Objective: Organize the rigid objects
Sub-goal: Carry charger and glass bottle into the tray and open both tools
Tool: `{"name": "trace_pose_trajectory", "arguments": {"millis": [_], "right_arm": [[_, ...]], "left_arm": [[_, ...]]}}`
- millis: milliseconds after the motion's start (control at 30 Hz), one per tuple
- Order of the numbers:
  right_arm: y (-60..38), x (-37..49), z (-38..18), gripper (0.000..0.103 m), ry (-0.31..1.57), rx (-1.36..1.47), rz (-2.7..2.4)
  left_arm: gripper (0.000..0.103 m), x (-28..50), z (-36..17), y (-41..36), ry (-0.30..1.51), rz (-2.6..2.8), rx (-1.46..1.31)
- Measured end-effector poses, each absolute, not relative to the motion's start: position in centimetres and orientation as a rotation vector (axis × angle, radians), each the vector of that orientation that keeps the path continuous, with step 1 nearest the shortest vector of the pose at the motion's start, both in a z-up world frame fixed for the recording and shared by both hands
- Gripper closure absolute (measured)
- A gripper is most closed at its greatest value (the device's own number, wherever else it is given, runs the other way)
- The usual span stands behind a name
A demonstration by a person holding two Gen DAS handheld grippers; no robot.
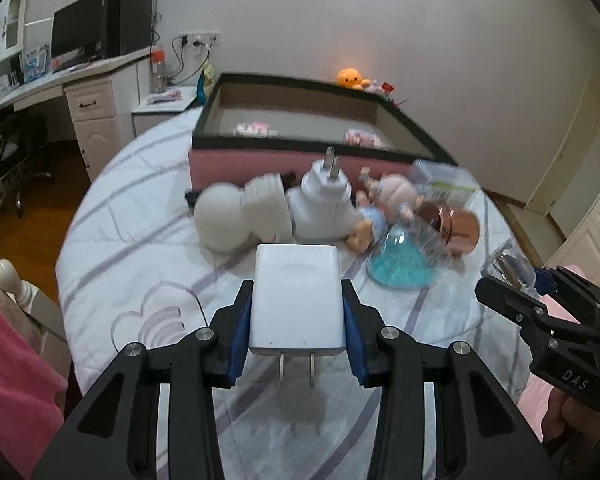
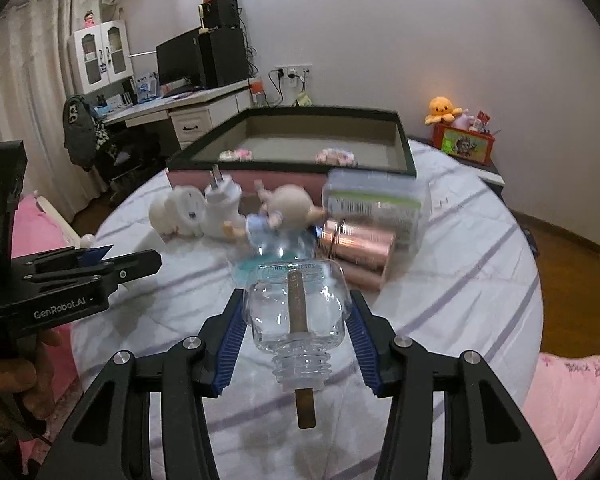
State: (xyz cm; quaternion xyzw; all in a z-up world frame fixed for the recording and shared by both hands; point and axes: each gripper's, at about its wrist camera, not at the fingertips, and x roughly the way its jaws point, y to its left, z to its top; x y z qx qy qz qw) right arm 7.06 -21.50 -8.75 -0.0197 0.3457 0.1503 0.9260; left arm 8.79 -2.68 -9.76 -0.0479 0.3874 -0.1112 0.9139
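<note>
Left tongs (image 1: 298, 314) clamp charger (image 1: 296, 296), prongs toward camera. Right tongs (image 2: 298, 320) clamp clear bottle (image 2: 298, 304), neck toward camera; both angled down over bed (image 2: 460, 280).

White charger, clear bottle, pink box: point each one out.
White charger (image 1: 296, 296), left wrist view, middle of its flat face.
Clear bottle (image 2: 296, 308), right wrist view, its body.
Pink box (image 1: 260, 162), left wrist view, front wall.

White desk (image 2: 188, 110), pale walls, wooden floor (image 2: 572, 264)

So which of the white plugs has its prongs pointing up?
The rounder white plug by the pink box; the flat white charger in the left gripper has its prongs towards the camera.
</note>
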Motion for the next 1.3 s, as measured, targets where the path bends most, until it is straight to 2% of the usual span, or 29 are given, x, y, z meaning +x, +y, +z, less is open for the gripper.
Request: {"name": "trace_pose_trajectory", "arguments": {"millis": [267, 467, 667, 900, 1200, 1267, 1300], "right_arm": [[-21.8, 11.2, -2.4, 0.052, 0.613, -0.072, 0.318], [-21.8, 17.0, 1.0, 0.052, 0.608, -0.038, 0.349], [-21.8, 23.8, -0.1, 0.052, 0.7, 0.018, 0.337], [-22.1, 29.8, -4.1, 0.052, 0.831, 0.053, 0.289], [-22.6, 31.9, -6.8, 0.052, 0.902, 0.1, 0.268], [-22.6, 32.0, -7.2, 0.05, 0.914, 0.113, 0.277], [-22.6, 32.1, -7.3, 0.044, 0.916, 0.118, 0.282]], "left_arm": [[0.062, 11.7, -3.6, -2.1, 0.671, -0.225, -0.079], [0.062, 16.8, -0.4, -2.2, 0.633, -0.223, -0.078], [0.062, 22.8, -0.9, -3.4, 0.68, -0.231, -0.075], [0.062, 28.0, -4.3, -5.1, 0.778, -0.236, -0.077], [0.062, 31.0, -7.4, -6.0, 0.871, -0.228, -0.073], [0.051, 30.9, -7.6, -6.1, 0.875, -0.22, -0.071], [0.034, 30.8, -7.5, -6.0, 0.868, -0.209, -0.066]]}}
